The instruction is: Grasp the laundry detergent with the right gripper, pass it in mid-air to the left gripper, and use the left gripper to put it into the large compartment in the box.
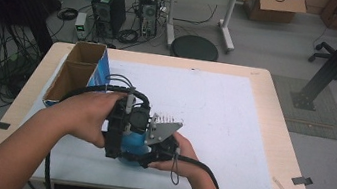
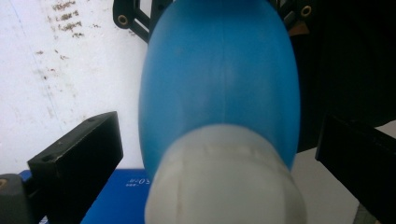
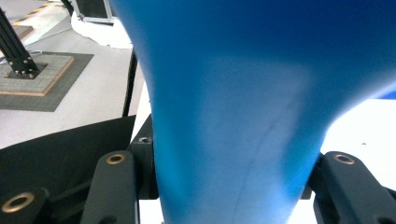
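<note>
**Blue bottle held between my two hand-held grippers**

I have the blue bottle (image 1: pixel 133 142) up off the surface (image 1: pixel 233 119), near its front edge and a little left of centre. My right hand-held gripper (image 1: pixel 158 148) is clamped on the bottle's narrower blue part, its two black jaws pressing on either side in the right gripper view. My left hand-held gripper (image 1: pixel 121 128) comes in from the left; in the left gripper view its jaws stand wide on both sides of the bottle's white cap (image 2: pixel 224 179), apart from it, gripping nothing. My hands are close together around the bottle. A blue-sided cardboard box (image 1: pixel 81 74) with two open compartments stands at the far left of the surface, well apart from the bottle
</note>
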A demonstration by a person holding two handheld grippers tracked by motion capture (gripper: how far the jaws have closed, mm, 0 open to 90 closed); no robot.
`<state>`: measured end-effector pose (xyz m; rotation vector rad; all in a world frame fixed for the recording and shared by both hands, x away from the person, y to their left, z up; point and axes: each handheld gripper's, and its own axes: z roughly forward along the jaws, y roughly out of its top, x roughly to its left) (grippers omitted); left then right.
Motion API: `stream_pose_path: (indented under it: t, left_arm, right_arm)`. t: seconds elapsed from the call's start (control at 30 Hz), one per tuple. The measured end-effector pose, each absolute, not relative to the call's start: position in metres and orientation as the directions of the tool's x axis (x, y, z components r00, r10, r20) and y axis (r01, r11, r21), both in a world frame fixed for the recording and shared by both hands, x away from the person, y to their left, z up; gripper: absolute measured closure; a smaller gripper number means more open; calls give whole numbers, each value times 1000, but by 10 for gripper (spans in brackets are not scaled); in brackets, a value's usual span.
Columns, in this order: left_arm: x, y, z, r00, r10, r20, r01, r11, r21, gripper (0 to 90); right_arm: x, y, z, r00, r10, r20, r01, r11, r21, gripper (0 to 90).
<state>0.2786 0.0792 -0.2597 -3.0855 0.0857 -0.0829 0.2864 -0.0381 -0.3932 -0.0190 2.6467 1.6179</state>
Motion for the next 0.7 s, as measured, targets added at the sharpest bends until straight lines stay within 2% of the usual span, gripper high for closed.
stream_pose_path:
  t: [0.4, 0.7]
  left_arm:
    - [277, 79, -261, 997, -56, 52, -53, -997, -53, 24]
    - [278, 79, -263, 997, -58, 58, -55, -997, -58, 68]
  right_arm:
    - [285, -34, -391, -999, 11, -46, -35, 463, 885, 451]
    - [283, -31, -391, -999, 12, -34, -25, 465, 885, 452]
